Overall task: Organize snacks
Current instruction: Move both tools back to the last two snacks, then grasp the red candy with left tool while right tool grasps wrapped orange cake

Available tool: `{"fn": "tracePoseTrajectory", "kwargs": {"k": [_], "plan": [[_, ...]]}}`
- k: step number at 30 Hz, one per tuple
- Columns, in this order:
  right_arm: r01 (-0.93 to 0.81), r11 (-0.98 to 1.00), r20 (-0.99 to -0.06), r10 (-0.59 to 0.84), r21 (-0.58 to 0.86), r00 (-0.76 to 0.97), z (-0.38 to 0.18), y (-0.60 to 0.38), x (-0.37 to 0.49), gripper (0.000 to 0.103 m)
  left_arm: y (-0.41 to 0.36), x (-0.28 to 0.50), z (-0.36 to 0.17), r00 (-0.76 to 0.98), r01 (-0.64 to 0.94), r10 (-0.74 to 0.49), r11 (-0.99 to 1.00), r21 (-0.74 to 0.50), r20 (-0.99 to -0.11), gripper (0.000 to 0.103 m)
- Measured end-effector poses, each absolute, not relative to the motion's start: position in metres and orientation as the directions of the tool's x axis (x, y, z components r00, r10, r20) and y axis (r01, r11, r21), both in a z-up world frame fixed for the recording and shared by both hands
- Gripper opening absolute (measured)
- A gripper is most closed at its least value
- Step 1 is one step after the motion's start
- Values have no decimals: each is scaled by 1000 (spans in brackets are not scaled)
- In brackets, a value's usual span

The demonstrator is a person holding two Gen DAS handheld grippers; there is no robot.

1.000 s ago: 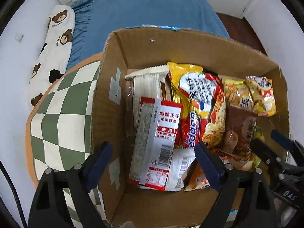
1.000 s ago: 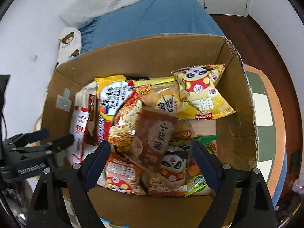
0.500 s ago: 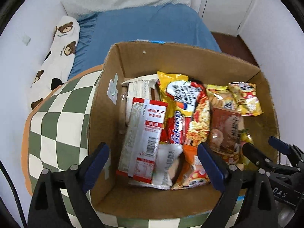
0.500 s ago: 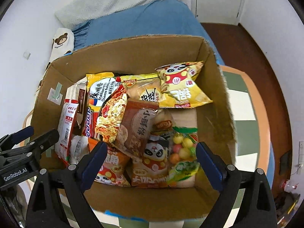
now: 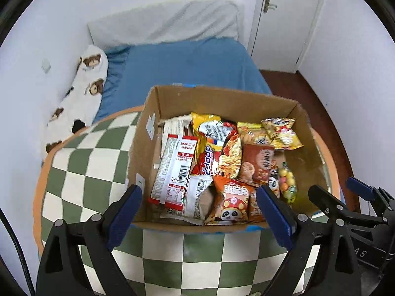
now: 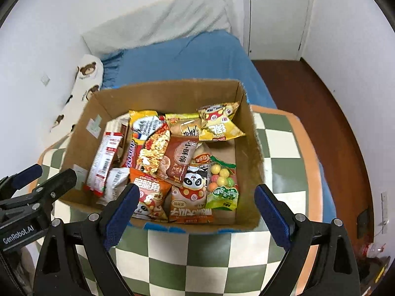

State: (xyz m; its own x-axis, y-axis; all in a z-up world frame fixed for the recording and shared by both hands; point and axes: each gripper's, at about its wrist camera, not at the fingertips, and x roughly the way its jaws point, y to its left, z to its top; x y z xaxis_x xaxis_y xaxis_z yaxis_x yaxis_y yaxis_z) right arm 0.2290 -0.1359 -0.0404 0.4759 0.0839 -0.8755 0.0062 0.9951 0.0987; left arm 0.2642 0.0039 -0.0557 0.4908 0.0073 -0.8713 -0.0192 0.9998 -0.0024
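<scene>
A cardboard box sits at the centre of both views on a green-and-white checkered table with an orange rim, and it is filled with snack packets. In the left wrist view, a long red-and-white packet with a barcode lies along the box's left side, a yellow-and-red instant noodle packet lies beside it toward the middle, and a brown packet lies to the right of that. An orange panda packet rests against the near wall, and a clear bag of coloured candy balls lies at the lower right of the pile. A yellow packet lies toward the box's far right corner. The left gripper hovers at the bottom of its frame with its blue-padded fingers spread wide, holding nothing, just short of the box's near wall. The right gripper is likewise spread wide and empty at the bottom of its own frame, in front of the near wall, with the candy bag and a red panda packet just beyond it. Behind the table, in the upper half of both frames, is a bed with a blue sheet, a bear-print pillow at left and a white door at upper right.
</scene>
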Motion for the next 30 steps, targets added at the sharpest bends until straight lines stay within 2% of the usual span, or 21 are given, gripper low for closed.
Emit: {"fn": "tracePoseTrajectory", "kwargs": {"k": [8,14,17,18,19,20,21,25,30], "plan": [[9,989,-842,118,145,527,-5,-141,184,96,-1,219,-22,549,2,-11,1000,-11,-836,95],[18,980,-870,169,200,464,-22,-147,139,96,3,177,-27,527,15,-32,999,-29,-849,95],[41,969,-900,210,244,381,-54,-152,113,96,3,153,-52,464,43,-34,999,-16,-885,95],[46,966,-907,223,255,357,-65,-153,106,92,4,143,-64,437,53,-28,999,-6,-899,95],[51,962,-915,237,267,326,-79,-153,97,86,4,134,-81,400,60,-18,998,7,-916,95],[59,958,-926,253,279,281,-97,-153,87,67,6,127,-95,364,58,-8,998,14,-931,95],[71,952,-932,273,297,237,-113,-153,79,59,8,119,-112,317,53,-8,999,10,-948,95],[114,935,-937,320,337,139,-161,-150,52,59,15,98,-177,120,27,-49,999,-46,-992,95],[216,902,-925,379,374,20,-222,-152,37,67,14,81,-235,-35,-27,-139,990,-138,-990,95]]}}
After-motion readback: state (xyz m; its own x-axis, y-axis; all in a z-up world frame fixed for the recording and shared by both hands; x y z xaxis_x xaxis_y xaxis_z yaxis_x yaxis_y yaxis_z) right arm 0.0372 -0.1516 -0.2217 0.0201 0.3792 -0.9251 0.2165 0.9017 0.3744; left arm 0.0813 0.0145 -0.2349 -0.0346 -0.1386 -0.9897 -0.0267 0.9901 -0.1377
